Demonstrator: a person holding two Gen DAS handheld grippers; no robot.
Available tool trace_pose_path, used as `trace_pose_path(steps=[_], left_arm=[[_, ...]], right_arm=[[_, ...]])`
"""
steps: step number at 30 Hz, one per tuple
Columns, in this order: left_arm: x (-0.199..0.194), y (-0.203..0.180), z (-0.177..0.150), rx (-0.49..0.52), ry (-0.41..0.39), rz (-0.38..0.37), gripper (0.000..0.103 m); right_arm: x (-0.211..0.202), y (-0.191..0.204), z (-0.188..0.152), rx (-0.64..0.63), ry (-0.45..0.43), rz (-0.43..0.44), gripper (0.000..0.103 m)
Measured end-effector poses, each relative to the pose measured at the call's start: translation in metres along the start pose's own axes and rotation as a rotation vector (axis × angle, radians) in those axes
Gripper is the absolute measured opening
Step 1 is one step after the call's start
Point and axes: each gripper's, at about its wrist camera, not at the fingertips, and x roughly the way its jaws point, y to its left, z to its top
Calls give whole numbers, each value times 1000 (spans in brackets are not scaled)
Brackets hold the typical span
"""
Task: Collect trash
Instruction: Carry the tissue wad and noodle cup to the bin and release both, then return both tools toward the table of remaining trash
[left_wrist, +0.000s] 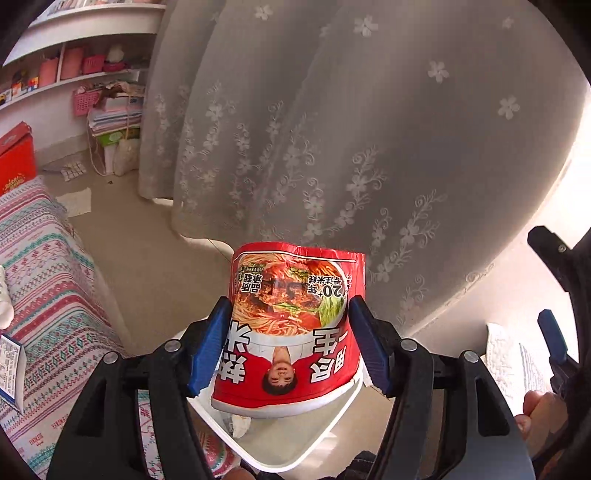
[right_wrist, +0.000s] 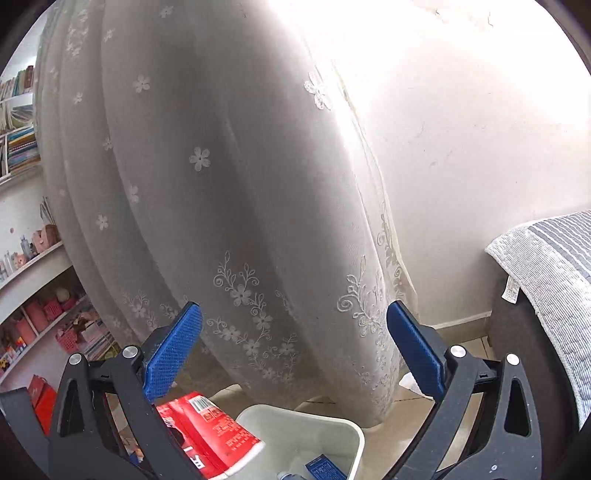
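1. red paper instant-noodle cup with a noodle photo (left_wrist: 291, 332), seen upside down in the left wrist view; "20" with a plus sign readable on the photo band
2. same cup; large white Chinese characters on the red band; upside down; only "一生" read with any confidence, others partly hidden by the blue pads
3. same cup in the right wrist view (right_wrist: 210, 432); barcode on a white patch and rows of small white print; too small to read
4. small blue carton (right_wrist: 325, 469) inside the white plastic bin (right_wrist: 354, 443); white print, unreadable
5. white care tag (right_wrist: 511, 290) on the grey striped bedding; print too small to read
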Motion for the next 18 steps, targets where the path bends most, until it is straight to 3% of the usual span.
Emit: trace_pose_path(steps=[2,8,18], left_arm=[[7,0,-2,-10,25,-15,76],[-8,18,-2,-24,15,15,82],[-92,81,16,62,-169,354,91]], right_arm=[[-2,-1,1,2,-13,-2,96],[-7,6,-1,-4,-20,21,96],[-37,92,-37,-263,-15,185,96]])
